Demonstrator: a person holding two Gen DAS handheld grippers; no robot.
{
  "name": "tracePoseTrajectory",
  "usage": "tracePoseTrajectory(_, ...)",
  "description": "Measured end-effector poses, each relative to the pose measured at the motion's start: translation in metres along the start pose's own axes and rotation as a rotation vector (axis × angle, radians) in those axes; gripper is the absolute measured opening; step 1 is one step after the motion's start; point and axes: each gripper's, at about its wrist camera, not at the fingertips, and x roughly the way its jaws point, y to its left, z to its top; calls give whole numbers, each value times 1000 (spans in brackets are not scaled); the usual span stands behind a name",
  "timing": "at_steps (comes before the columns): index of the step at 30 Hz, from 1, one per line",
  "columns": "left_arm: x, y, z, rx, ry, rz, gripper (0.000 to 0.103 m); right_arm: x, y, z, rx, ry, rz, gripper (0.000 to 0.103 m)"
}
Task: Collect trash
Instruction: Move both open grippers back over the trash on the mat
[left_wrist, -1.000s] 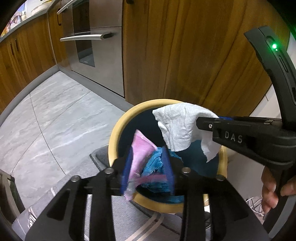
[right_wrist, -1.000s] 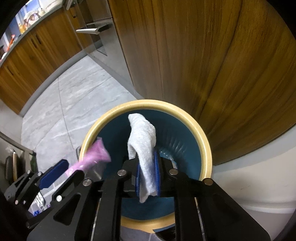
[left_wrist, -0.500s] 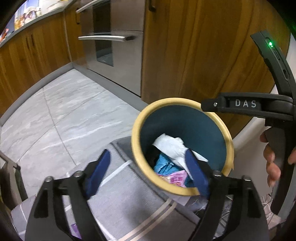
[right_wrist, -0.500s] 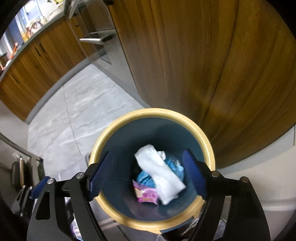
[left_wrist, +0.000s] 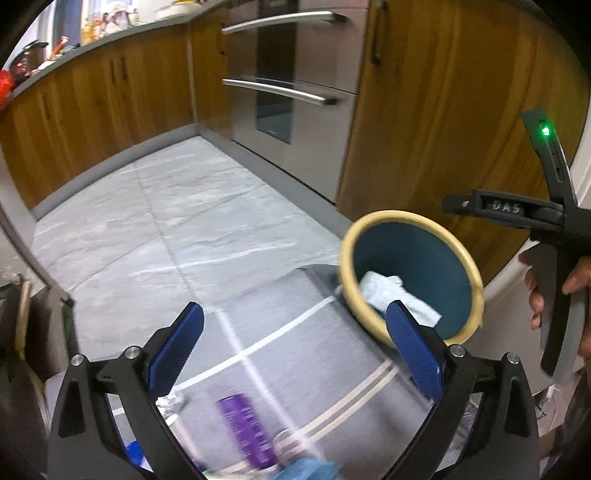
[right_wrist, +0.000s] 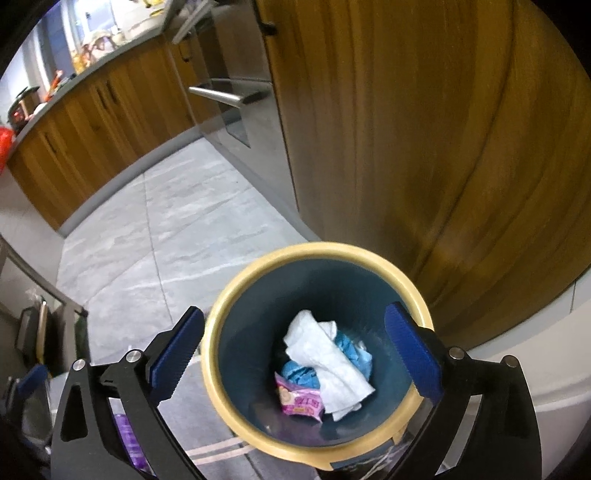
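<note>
I am holding my left gripper (left_wrist: 293, 345) wide apart, with nothing in it, over the gray striped rug (left_wrist: 295, 332) to the left of the bin. A shiny purple wrapper (left_wrist: 245, 430) is lying blurry on that rug. The round bin (right_wrist: 406, 286) has a smooth tan rim and dark blue inside. In it are sitting a crumpled white paper towel (right_wrist: 325, 362), blue crinkly trash (right_wrist: 297, 373) and a pink packet (right_wrist: 299, 400). My right gripper (right_wrist: 293, 354) is hanging over the bin, fingers wide apart, holding nothing.
</note>
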Motion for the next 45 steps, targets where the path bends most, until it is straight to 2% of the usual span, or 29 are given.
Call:
tracePoseTrajectory(6,-30,33,-15,10,-10,81,97,-12,23,-2,-63,-35,16,98)
tracePoseTrajectory(14,-71,80,-43,-57,-36,171,97,-28,59,-11,-180,-94,33,98)
tracePoseTrajectory(17,-78,99,-56,-103,-33,197,97,-35,76,-19,-199,-146,31,98)
tracePoseTrajectory(21,-79,124,-67,-163,-27,242,97,-38,97,-29,-238,-164,67,98)
tracePoseTrajectory(25,-82,142,-72,-198,-50,263,97,-36,109,-35,-238,-136,125,98)
tracePoseTrajectory(32,-79,181,-72,-296,-55,311,97,-35,139,-51,-341,-104,148,98)
tracePoseTrajectory(35,-72,196,-75,-324,-25,320,97,-32,152,-60,-370,-81,180,98)
tracePoseTrajectory(38,-57,204,-79,-325,43,319,97,-27,165,-71,-408,-42,208,98)
tracePoseTrajectory(41,-45,205,-86,-312,102,295,97,-20,180,-85,-459,-2,212,98)
tracePoseTrajectory(45,-37,198,-92,-261,139,263,97,-12,202,-107,-529,48,228,98)
